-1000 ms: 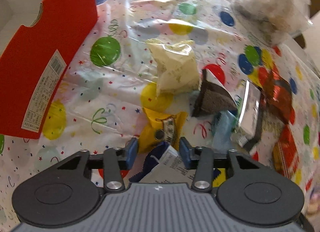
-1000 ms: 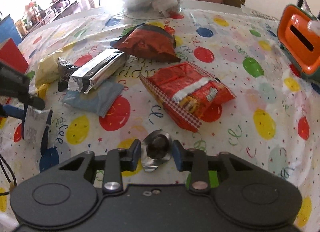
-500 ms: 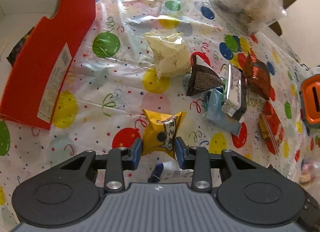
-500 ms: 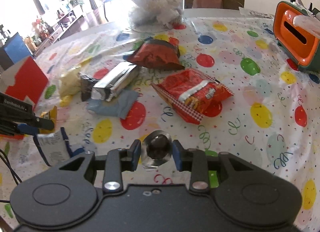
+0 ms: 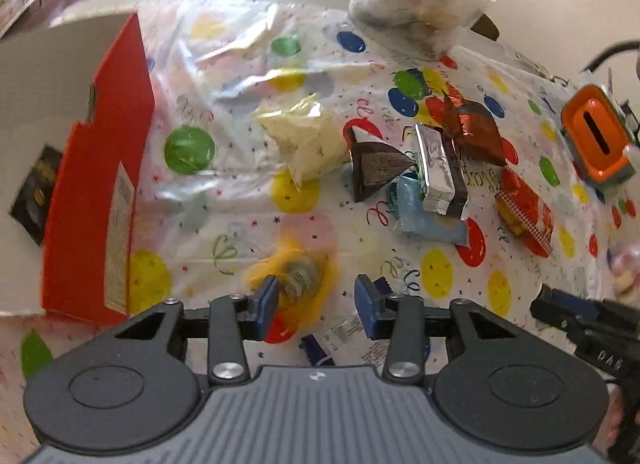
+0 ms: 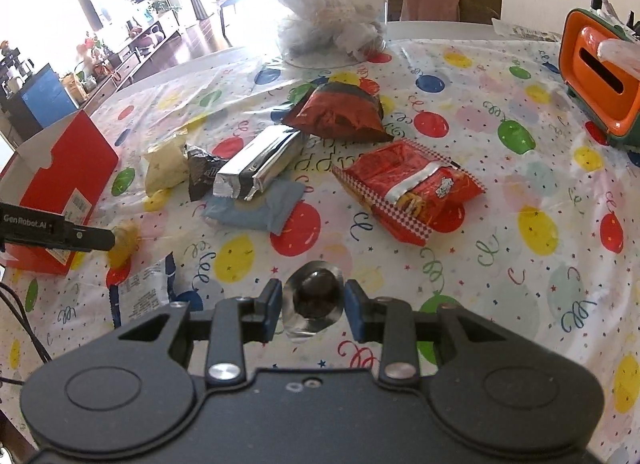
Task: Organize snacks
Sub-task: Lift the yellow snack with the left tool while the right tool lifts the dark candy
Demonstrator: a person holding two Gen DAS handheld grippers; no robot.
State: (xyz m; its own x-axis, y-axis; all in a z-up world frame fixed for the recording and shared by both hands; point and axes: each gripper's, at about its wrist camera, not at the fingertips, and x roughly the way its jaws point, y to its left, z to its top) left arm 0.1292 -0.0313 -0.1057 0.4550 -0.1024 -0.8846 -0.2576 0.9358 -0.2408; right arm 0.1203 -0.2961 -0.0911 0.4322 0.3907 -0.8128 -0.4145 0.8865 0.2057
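Observation:
My left gripper (image 5: 316, 300) is open above the table. A yellow snack packet (image 5: 296, 276) is blurred just ahead of its left finger, free of the jaws; it also shows in the right wrist view (image 6: 124, 242). A blue-and-white packet (image 5: 344, 334) lies below. The red box (image 5: 100, 192) stands open at the left. My right gripper (image 6: 312, 304) is shut on a round foil-wrapped chocolate (image 6: 314, 298). Snacks lie in a group mid-table: a cream bag (image 5: 308, 140), a dark triangular packet (image 5: 376, 172), a silver bar (image 5: 434, 172), a light blue packet (image 5: 424, 220).
A red foil bag (image 6: 336, 114) and a red chip bag (image 6: 412, 188) lie right of the group. An orange container (image 6: 600, 76) stands at the far right. A clear tub of white wrappers (image 6: 332, 20) stands at the back. The right gripper's body (image 5: 592, 328) shows in the left view.
My left gripper has opened and let go of the yellow packet, which is blurred in motion. It has risen and drawn back. My right gripper has lifted a little, still holding the chocolate.

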